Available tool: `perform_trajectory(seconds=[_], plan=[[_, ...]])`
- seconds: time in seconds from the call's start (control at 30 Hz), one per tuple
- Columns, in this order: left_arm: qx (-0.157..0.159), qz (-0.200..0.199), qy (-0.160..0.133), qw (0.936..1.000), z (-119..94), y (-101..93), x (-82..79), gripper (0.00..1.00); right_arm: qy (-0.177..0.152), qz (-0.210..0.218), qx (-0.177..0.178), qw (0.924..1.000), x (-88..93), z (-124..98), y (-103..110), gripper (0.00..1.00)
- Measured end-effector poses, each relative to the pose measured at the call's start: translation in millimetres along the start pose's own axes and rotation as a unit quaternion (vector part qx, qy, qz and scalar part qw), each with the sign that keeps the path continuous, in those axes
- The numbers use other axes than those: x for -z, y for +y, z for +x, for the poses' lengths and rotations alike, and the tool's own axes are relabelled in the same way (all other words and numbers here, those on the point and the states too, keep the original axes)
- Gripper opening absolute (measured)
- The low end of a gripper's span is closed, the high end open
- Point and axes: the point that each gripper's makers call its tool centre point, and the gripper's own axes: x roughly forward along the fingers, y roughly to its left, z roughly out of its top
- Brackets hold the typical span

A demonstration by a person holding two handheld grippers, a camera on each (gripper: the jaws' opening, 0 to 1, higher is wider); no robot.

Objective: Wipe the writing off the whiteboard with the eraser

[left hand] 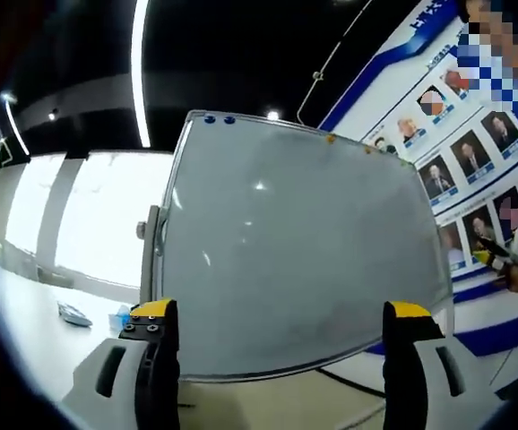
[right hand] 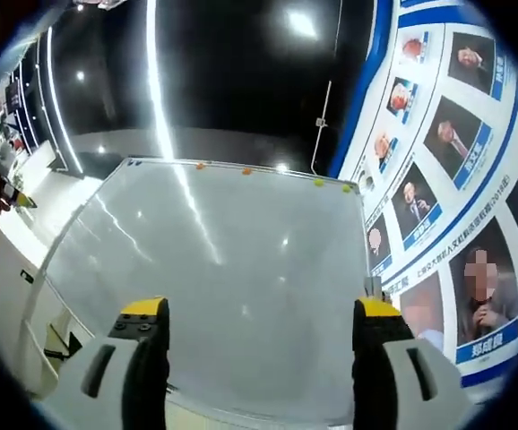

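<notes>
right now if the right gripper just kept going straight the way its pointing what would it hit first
Most likely the whiteboard. The right gripper is open and holds nothing, and the board's grey surface lies dead ahead between its jaws with nothing in front of it. How far off the board is, the fisheye view doesn't settle.

The whiteboard (left hand: 304,251) is faced by the left gripper view from somewhat back and off toward its 9 o'clock side, so the board's edge and the bright windows (left hand: 89,215) beyond are taken in. It is faced more squarely and nearer by the right gripper view. The board and the portrait wall (right hand: 447,179) at 3 o'clock are shared
</notes>
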Motion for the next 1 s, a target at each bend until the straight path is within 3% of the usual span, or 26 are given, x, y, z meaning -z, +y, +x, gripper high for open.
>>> perform_trajectory(seconds=[0.47, 1.0], plan=[[-0.004, 0.006, -0.001, 1.0000, -9.0, -6.7, -7.7, 0.96, -0.006, 0.009, 0.016, 0.9998, -6.8, -10.1, -8.6, 0.79], [0.002, 0.009, 0.005, 0.9999, -16.0, -12.3, -11.5, 0.95, 0.006, 0.014, 0.038, 0.9991, 3.2, -16.1, -21.5, 0.78]])
